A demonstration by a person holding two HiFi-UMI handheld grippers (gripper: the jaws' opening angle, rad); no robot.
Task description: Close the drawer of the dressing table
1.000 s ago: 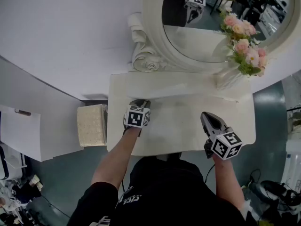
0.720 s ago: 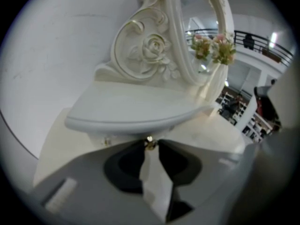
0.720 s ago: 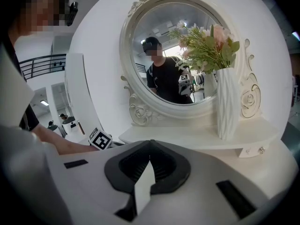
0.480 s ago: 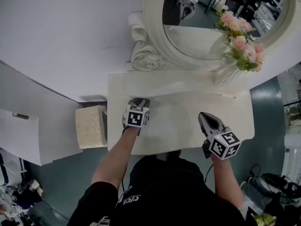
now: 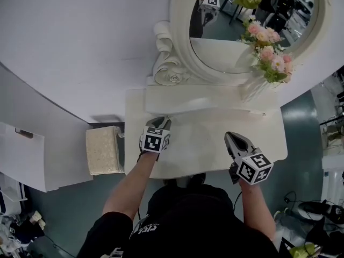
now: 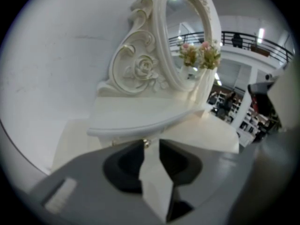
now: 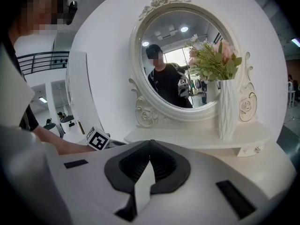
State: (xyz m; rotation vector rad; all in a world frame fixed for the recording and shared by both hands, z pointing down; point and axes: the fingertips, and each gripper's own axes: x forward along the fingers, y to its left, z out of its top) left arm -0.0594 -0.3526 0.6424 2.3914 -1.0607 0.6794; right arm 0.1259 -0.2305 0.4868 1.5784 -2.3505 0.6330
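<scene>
The white dressing table point(image 5: 207, 138) carries a raised shelf point(image 5: 204, 98) under an oval mirror point(image 5: 236, 42). My left gripper point(image 5: 159, 121) points at the shelf's front, left of centre. In the left gripper view the small drawer front point(image 6: 124, 138) sits under the shelf edge with a gold knob point(image 6: 146, 144) just past the tips of the left gripper point(image 6: 150, 146). Its jaws are closing, with a gap between them and no pad pressing on the knob. My right gripper point(image 5: 232, 138) hovers over the tabletop's right part; its tips meet on nothing in the right gripper view point(image 7: 150, 144).
A white vase of pink flowers point(image 5: 266, 52) stands on the shelf's right end. Another small drawer front with knobs point(image 7: 248, 150) is below it. A beige padded block point(image 5: 103, 149) and a white cabinet point(image 5: 24, 155) stand left of the table. The person stands against the table's front edge.
My left gripper has lifted slightly and eased back from the shelf front. The right gripper has drifted a little over the tabletop. The head view has shifted too.
</scene>
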